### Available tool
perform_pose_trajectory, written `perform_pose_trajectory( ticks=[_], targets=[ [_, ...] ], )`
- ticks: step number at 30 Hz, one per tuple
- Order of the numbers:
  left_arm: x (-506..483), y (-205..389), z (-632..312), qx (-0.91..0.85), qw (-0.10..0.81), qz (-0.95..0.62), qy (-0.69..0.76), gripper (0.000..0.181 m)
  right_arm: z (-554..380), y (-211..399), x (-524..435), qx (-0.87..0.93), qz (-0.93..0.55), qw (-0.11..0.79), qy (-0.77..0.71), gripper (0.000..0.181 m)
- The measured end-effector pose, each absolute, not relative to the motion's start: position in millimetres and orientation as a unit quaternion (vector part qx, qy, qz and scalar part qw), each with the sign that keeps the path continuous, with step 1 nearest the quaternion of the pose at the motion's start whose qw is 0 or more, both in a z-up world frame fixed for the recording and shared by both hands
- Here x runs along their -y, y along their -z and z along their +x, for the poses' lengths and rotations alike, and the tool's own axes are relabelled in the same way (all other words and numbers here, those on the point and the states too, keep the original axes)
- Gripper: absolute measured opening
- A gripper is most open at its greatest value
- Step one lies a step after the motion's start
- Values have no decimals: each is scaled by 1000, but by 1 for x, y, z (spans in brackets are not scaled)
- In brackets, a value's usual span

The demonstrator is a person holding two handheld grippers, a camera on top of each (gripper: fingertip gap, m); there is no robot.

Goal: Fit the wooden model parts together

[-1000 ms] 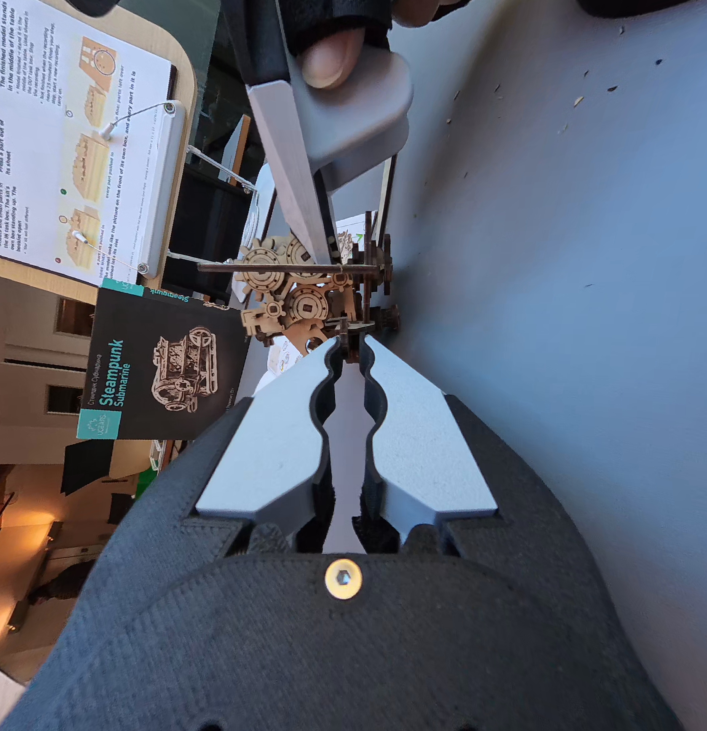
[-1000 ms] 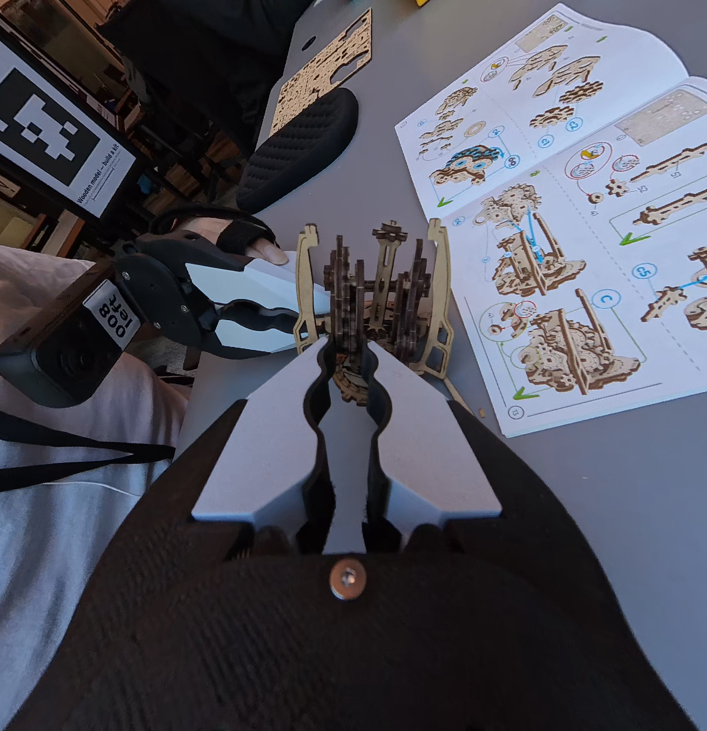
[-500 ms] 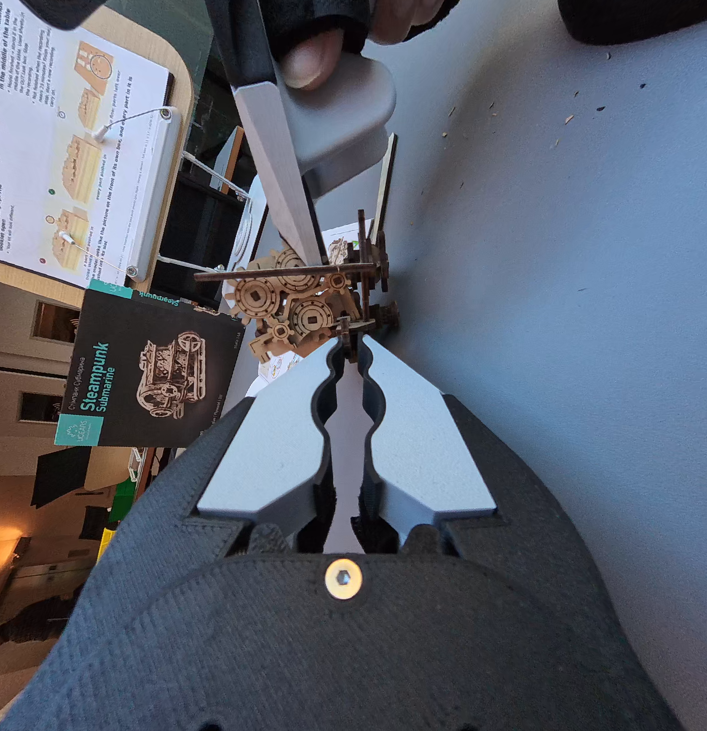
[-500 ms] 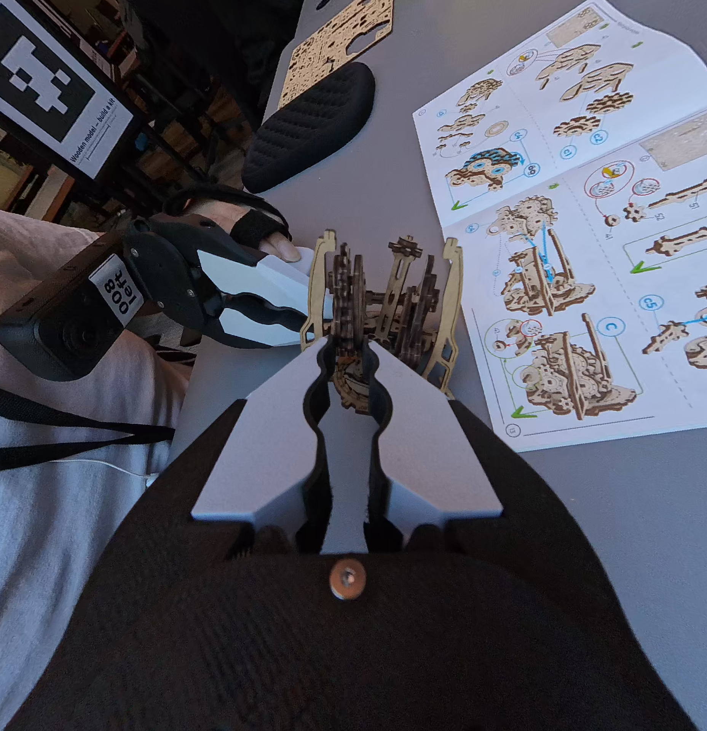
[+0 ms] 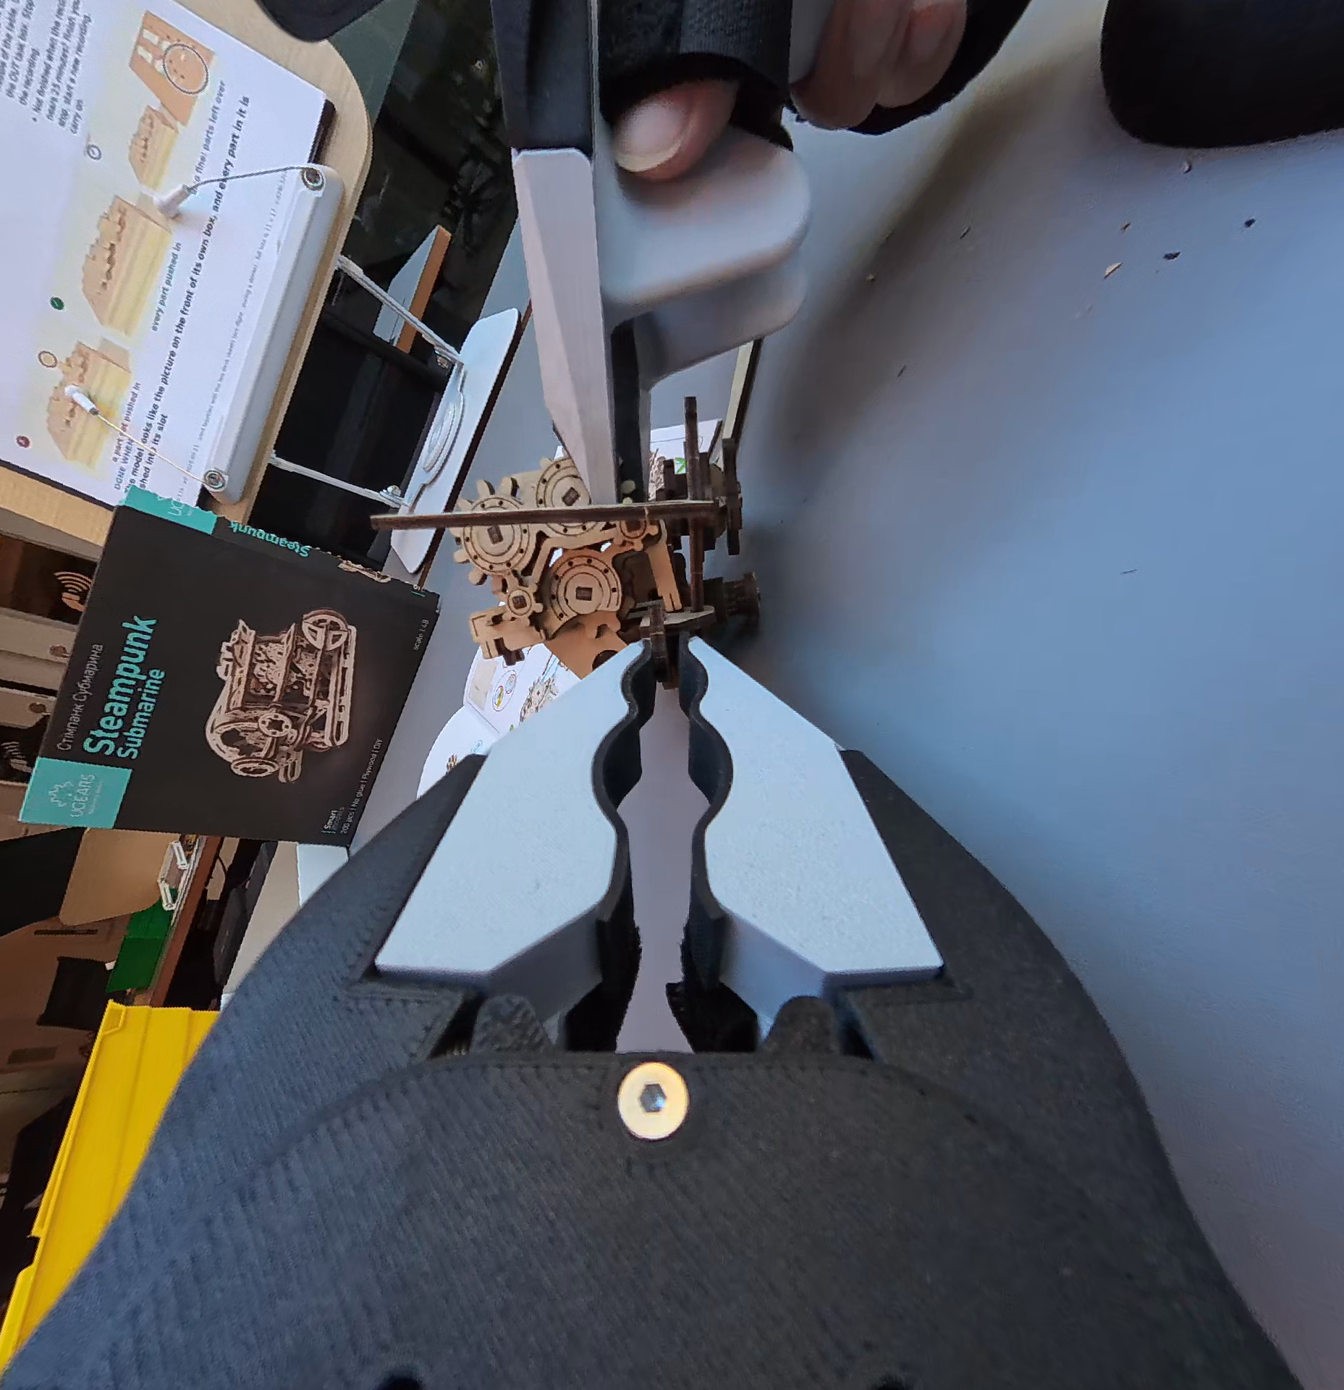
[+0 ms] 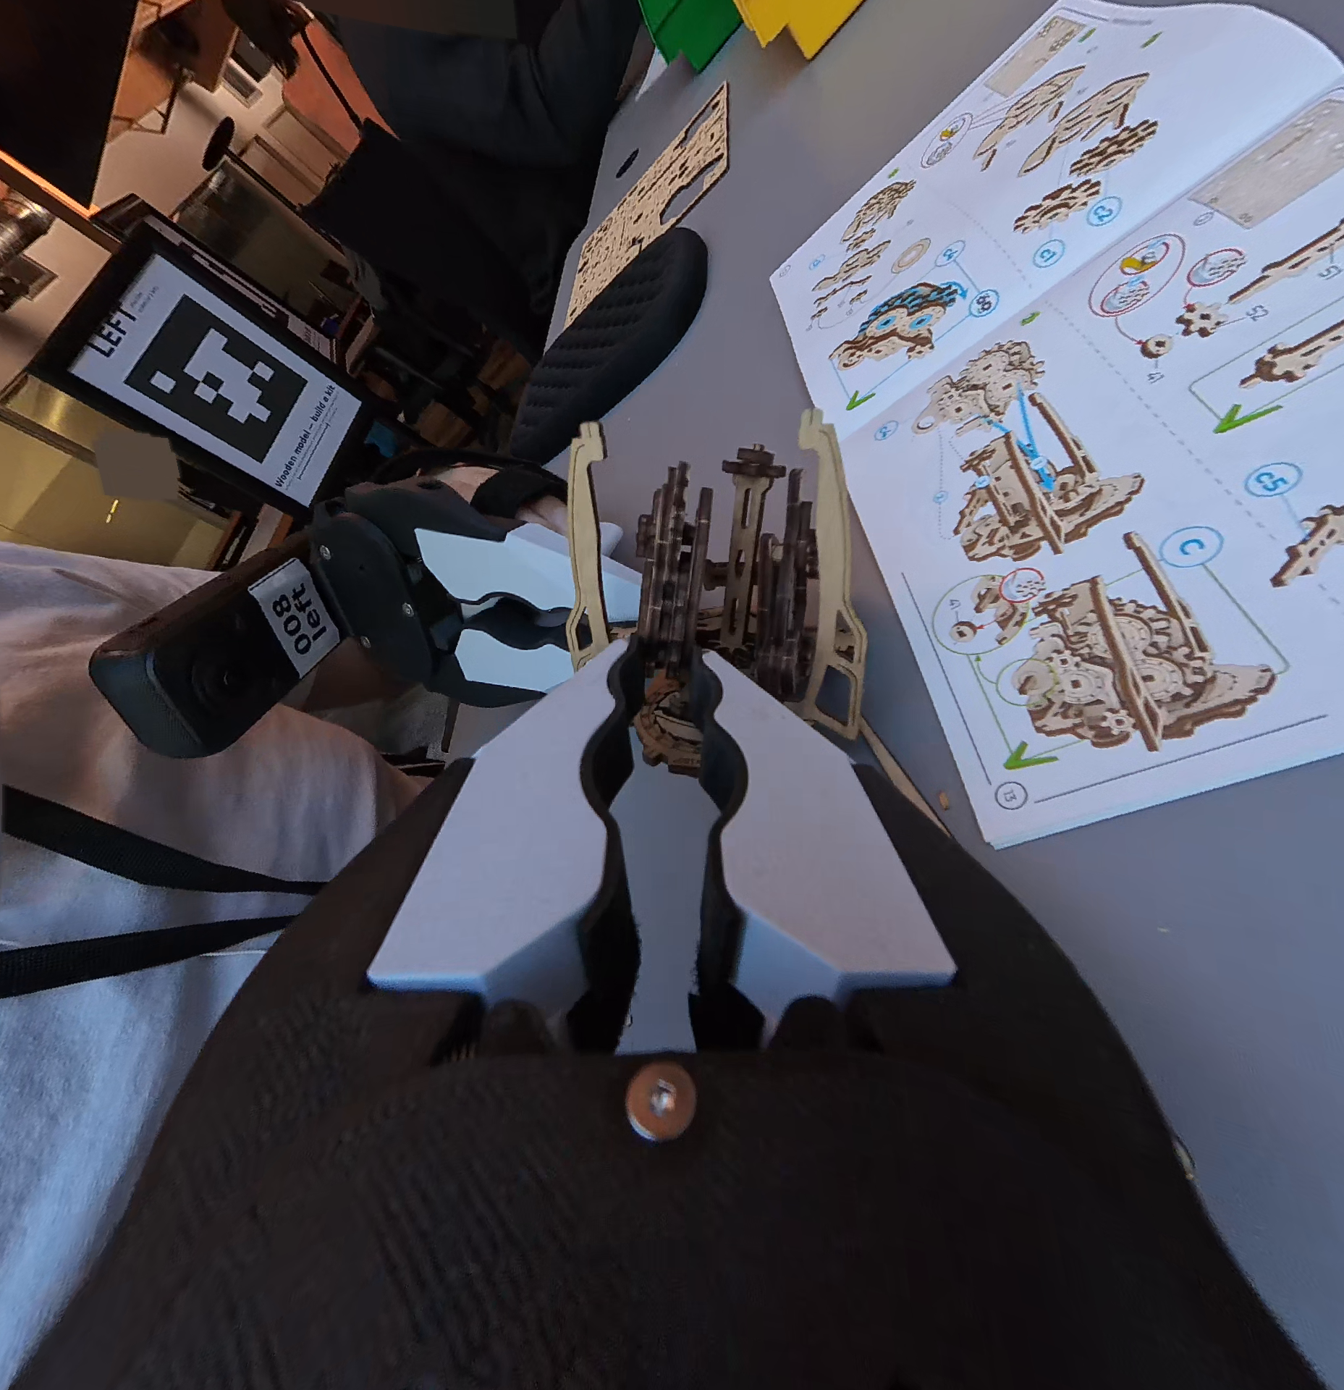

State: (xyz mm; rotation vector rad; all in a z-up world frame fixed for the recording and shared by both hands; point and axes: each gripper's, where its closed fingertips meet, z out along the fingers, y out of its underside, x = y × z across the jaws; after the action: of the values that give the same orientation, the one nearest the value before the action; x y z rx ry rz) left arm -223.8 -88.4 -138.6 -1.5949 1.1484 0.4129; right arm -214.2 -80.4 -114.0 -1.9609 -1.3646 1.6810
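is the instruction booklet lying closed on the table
No, the instruction booklet lies open on the grey table, showing two illustrated pages.

The wooden model (image 6: 729, 572) is thin laser-cut plywood, pale on its faces and burnt dark brown on the cut edges. The right hand-held gripper (image 6: 665, 662) closed on it has matt, finely grained pale grey plastic fingers (image 6: 518, 827) with black rubbery linings, set in a ribbed black printed body with a shiny metal screw (image 6: 659, 1104). Right of the model, the instruction booklet (image 6: 1105, 421) is smooth white paper. Behind the model, the part sheet (image 6: 657, 218) is bare plywood. The tabletop (image 5: 1105, 677) is smooth matt grey. The kit box (image 5: 225, 677) is dark printed card.
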Motion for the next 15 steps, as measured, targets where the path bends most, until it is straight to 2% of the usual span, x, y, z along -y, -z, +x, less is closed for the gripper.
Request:
perform_pose_trajectory(
  ticks=[15],
  targets=[
    [88, 139, -224, -460, 541, -692, -126, 4, -215, 115, 81, 458, -669, 167, -561, 10]
  ],
)
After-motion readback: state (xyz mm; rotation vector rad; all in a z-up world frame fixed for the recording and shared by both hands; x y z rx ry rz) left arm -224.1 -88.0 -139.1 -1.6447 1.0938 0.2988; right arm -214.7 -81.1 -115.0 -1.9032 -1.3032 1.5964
